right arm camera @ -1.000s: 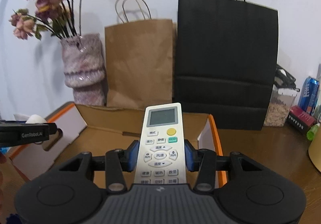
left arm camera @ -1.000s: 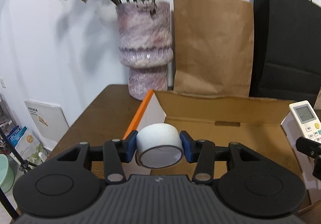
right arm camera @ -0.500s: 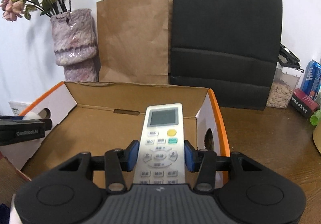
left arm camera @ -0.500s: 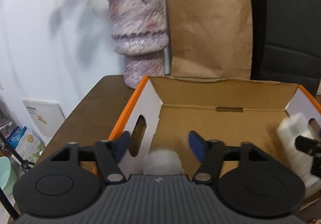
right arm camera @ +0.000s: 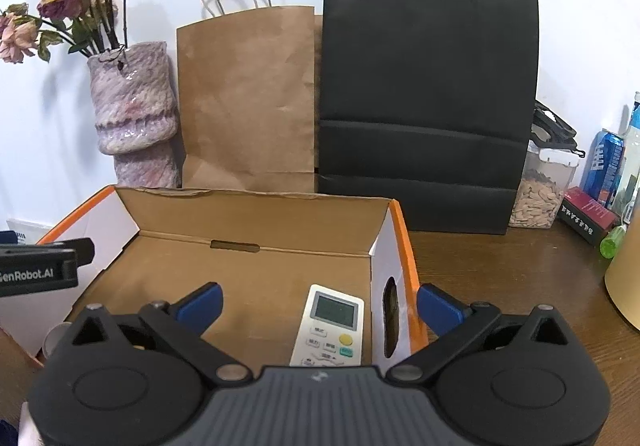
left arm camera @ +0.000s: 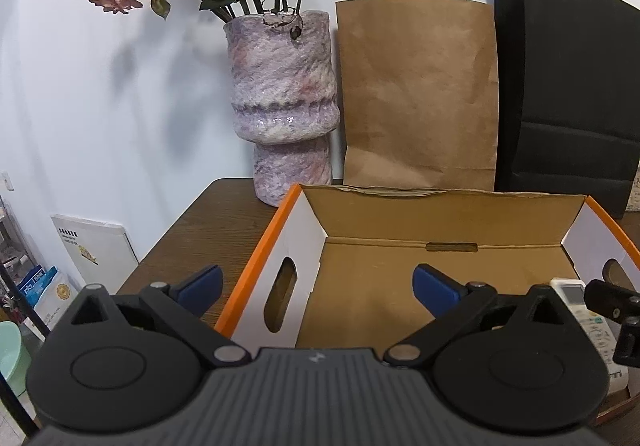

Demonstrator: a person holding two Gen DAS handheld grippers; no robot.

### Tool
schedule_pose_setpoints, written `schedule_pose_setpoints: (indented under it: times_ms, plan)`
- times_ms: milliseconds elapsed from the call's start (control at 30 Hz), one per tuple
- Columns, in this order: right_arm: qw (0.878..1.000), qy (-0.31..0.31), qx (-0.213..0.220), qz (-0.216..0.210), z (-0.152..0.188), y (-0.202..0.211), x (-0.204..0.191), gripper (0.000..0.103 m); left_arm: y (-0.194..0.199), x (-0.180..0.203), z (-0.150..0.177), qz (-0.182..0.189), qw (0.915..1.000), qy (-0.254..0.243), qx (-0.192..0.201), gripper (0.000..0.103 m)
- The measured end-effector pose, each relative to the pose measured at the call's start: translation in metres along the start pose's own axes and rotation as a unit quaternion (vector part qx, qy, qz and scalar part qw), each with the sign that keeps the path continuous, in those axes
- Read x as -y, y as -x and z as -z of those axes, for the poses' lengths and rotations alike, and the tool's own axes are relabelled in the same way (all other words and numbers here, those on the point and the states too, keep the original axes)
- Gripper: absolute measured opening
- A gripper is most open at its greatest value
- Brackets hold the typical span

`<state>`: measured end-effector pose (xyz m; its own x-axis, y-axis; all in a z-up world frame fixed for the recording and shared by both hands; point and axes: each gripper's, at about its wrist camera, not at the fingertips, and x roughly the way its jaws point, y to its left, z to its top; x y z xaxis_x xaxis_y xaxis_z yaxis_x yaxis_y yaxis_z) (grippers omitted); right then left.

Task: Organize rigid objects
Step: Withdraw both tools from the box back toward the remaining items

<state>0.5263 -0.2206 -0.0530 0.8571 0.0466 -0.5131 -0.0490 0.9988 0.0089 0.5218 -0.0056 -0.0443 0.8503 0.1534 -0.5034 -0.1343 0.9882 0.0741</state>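
Observation:
An open cardboard box [left arm camera: 440, 222] with orange edges stands on the brown table; it also shows in the right wrist view [right arm camera: 256, 214]. A white remote control [right arm camera: 330, 326] lies flat on the box floor by the right wall, and shows in the left wrist view [left arm camera: 588, 322]. My right gripper [right arm camera: 318, 302] is open and empty just above and behind the remote. My left gripper [left arm camera: 316, 286] is open and empty over the box's left wall. The white tape roll is out of sight.
A marbled vase [left arm camera: 280, 102] with dried roses, a brown paper bag [left arm camera: 416, 94] and a black paper bag [right arm camera: 424, 106] stand behind the box. A jar of seeds [right arm camera: 540, 190], cans and a dark box [right arm camera: 588, 214] sit at the right.
Both grippers opened. The left one dropped the white tape roll, now out of view. The right one let go of the remote, which now lies in the box. Both grippers pulled back.

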Motion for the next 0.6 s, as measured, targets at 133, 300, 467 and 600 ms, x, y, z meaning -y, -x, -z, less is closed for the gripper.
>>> schedule_pose_setpoints:
  times_ms: [133,300,467,600]
  plan:
    - [1.0,-0.001,0.005,-0.002,0.0,0.003,0.0,0.103,0.002,-0.001,-0.001,-0.002,1.0,0.002,0.002,0.103]
    - [1.0,0.0,0.012,-0.006,0.0,0.009,0.0,0.103,0.007,-0.002,0.0,-0.002,1.0,0.003,0.005,0.103]
    - [1.0,0.0,0.022,-0.009,0.003,0.018,0.001,0.103,0.012,-0.003,0.001,-0.001,1.0,0.005,0.006,0.103]
    - [1.0,0.001,0.028,-0.009,0.005,0.026,0.004,0.103,0.019,-0.005,0.003,0.001,0.9999,0.005,0.011,0.103]
